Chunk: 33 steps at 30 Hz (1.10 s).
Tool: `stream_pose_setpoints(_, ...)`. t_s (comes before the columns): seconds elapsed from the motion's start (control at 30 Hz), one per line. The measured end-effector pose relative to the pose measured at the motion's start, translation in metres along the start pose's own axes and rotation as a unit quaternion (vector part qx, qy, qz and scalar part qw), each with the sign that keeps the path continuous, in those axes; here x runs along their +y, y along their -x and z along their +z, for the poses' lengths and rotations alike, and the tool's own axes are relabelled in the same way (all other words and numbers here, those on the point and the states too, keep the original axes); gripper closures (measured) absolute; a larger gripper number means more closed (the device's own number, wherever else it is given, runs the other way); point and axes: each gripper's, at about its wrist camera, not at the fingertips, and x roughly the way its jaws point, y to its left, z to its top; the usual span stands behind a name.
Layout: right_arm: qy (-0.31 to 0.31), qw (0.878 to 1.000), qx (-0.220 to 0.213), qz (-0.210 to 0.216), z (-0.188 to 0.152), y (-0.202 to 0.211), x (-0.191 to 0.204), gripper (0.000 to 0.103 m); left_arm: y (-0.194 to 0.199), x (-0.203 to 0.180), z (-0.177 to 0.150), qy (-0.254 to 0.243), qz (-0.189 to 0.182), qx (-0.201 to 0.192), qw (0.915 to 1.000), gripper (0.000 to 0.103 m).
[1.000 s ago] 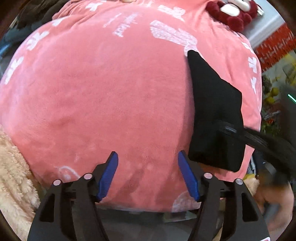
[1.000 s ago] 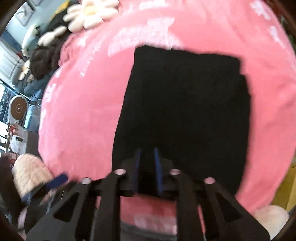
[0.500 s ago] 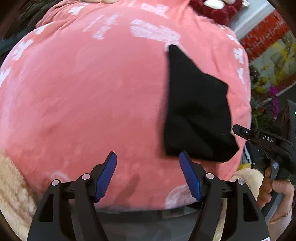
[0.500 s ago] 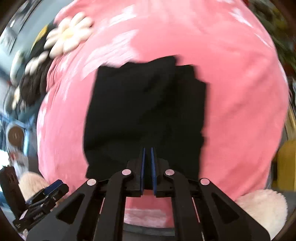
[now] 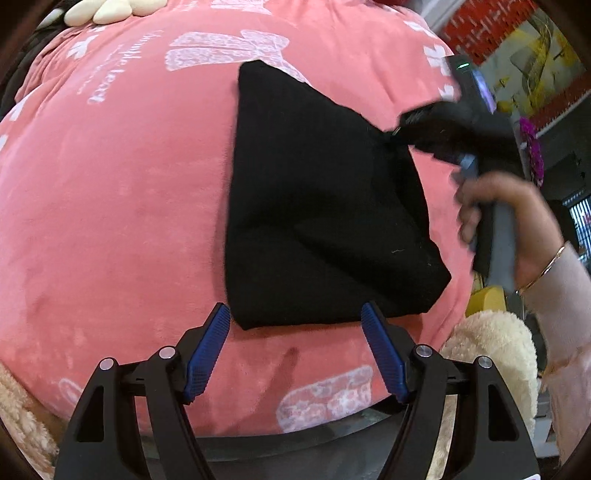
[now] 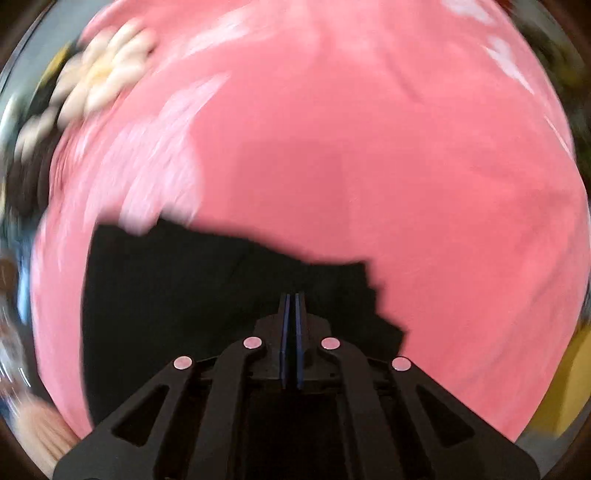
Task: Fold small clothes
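A small black garment (image 5: 317, 206) lies partly folded on a pink blanket (image 5: 110, 206). My left gripper (image 5: 295, 328) is open, its blue pads just in front of the garment's near edge, holding nothing. My right gripper (image 5: 391, 134) is shut on the garment's right edge and lifts it over the cloth. In the blurred right wrist view the blue pads (image 6: 284, 325) are pressed together on the black garment (image 6: 184, 295), with the pink blanket (image 6: 369, 166) beyond.
A cream flower-shaped plush (image 5: 114, 9) lies at the blanket's far edge and also shows in the right wrist view (image 6: 103, 81). Cream fluffy cushions sit at the near right (image 5: 491, 347) and near left (image 5: 18, 406). The blanket's front edge is just below my left gripper.
My right gripper has carried the garment's right edge up and leftwards over the cloth. My left gripper has moved right and closer, up to the garment's near edge, still open.
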Motion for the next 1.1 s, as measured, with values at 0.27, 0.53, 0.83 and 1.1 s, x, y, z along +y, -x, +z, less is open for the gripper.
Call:
stream_pose_setpoints(0.27, -0.02, 0.993, 0.062, 0.1, -0.08, 0.035, -0.021, 0.054, -0.011, 0.006, 0.001, -0.001, -0.015, 0.009, 0.9998, 0.029)
stream_pose_setpoints(0.53, 0.037, 0.993, 0.056, 0.093, -0.068, 0.006, 0.017, 0.095, -0.005, 0.004, 0.003, 0.01, -0.012, 0.008, 0.9999, 0.029)
stream_pose_setpoints(0.83, 0.056, 0.996, 0.048, 0.047, -0.062, 0.016, -0.013, 0.089, -0.028, -0.009, -0.004, -0.016, -0.006, 0.036, 0.9992, 0.024)
stream_pose_setpoints(1.1, 0.006, 0.991, 0.094, 0.094, -0.113, 0.062, -0.026, 0.074, -0.016, 0.01, 0.012, 0.031, -0.023, 0.017, 0.9991, 0.024)
